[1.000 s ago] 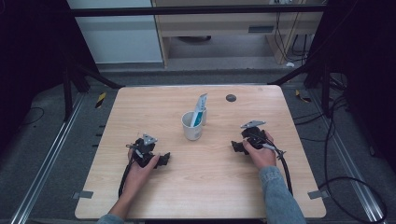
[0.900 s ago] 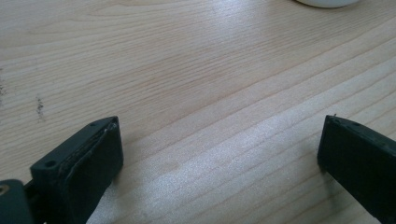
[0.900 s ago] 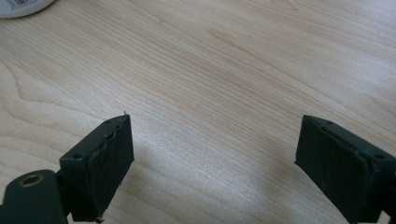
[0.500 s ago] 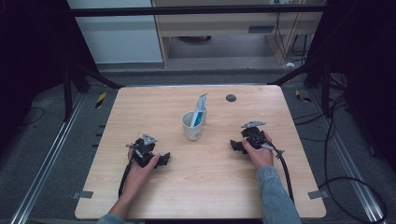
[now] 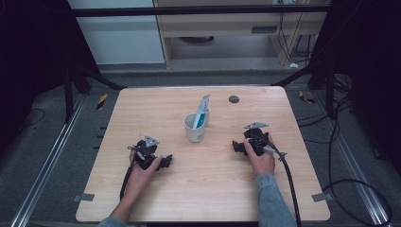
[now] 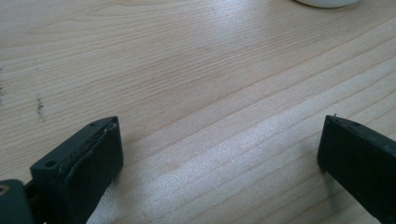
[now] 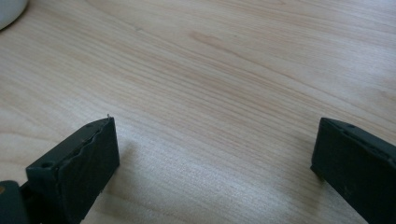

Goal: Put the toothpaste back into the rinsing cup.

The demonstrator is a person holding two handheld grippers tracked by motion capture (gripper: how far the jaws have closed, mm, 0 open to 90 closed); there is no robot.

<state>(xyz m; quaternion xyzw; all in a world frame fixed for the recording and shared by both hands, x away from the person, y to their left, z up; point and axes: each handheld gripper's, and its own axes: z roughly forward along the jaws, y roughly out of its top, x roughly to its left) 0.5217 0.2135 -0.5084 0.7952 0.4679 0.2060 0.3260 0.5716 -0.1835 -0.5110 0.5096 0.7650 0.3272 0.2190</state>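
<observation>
A white mug [image 5: 195, 128] stands near the middle of the wooden table [image 5: 208, 189], with a blue-and-white toothpaste tube [image 5: 202, 110] leaning upright inside it. My left gripper [image 5: 166, 162] rests on the table to the mug's lower left, held by a hand, jaws wide open over bare wood [image 6: 219, 140]. My right gripper [image 5: 235, 146] lies to the mug's right, also hand-held and open with nothing between its jaws [image 7: 215, 144]. The mug's white edge peeks in at the top of the left gripper view [image 6: 322, 3] and the top left of the right gripper view [image 7: 9, 11].
A small dark round disc [image 5: 233, 99] lies near the table's far edge, right of centre. Black cables [image 5: 291, 184] trail from the grippers toward the near edge. Metal frame rails [image 5: 42, 175] and dark floor surround the table.
The right gripper has shifted slightly toward the near edge and turned a little. The left gripper and the mug have stayed put.
</observation>
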